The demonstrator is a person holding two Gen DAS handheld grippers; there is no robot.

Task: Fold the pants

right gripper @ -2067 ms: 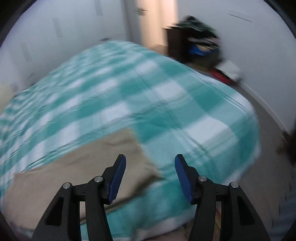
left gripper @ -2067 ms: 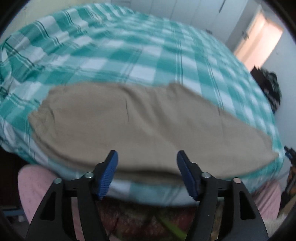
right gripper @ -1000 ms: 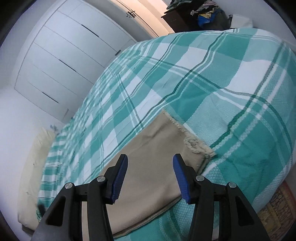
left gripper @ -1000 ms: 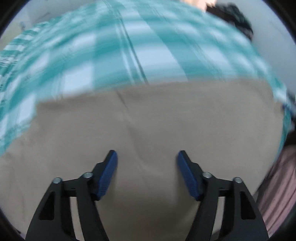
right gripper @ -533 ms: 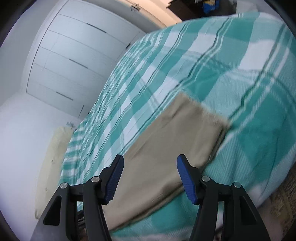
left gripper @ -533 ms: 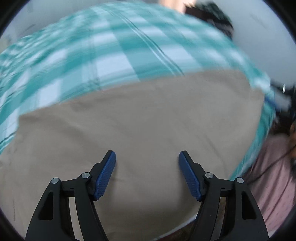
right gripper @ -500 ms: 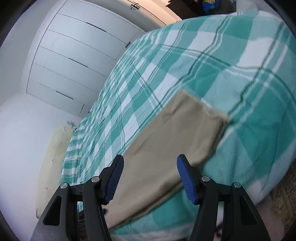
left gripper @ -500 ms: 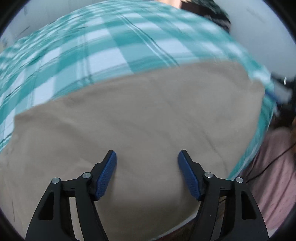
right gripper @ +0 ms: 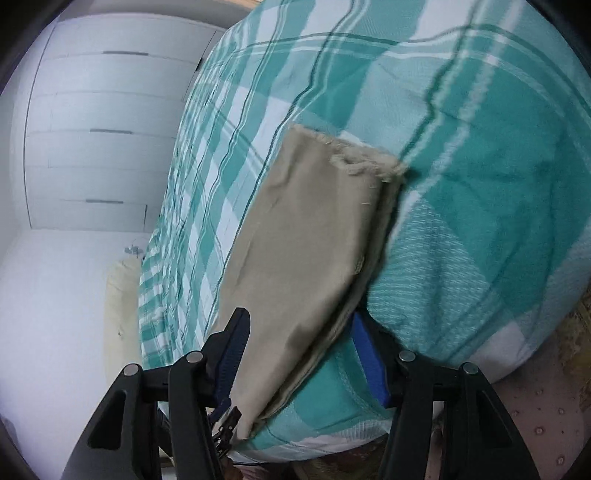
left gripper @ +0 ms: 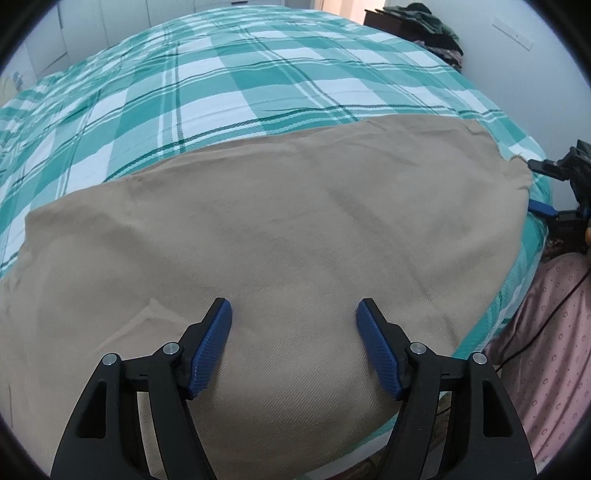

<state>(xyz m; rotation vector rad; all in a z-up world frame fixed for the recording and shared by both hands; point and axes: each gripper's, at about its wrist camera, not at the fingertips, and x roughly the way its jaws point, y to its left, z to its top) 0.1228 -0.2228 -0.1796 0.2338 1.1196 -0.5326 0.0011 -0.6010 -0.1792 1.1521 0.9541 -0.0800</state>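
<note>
Tan pants (left gripper: 277, 236) lie flat along the near edge of a bed with a teal and white plaid cover (left gripper: 236, 81). My left gripper (left gripper: 293, 332) is open and empty, low over the middle of the pants. In the right wrist view the pants (right gripper: 306, 236) show their frayed leg end (right gripper: 362, 162). My right gripper (right gripper: 299, 354) is open, its jaws standing either side of the pants' near edge where it meets the bed edge. The right gripper also shows at the far right of the left wrist view (left gripper: 557, 192).
White wardrobe doors (right gripper: 99, 122) line the wall beyond the bed. A cream pillow (right gripper: 122, 310) lies at the head. A dark dresser piled with clothes (left gripper: 421, 22) stands past the foot. Pink-clothed legs (left gripper: 543, 350) are beside the bed edge.
My right gripper has rolled and moved in low to the bed edge, so the pants' edge now lies between its jaws. My left gripper stays open over the pants, barely moved.
</note>
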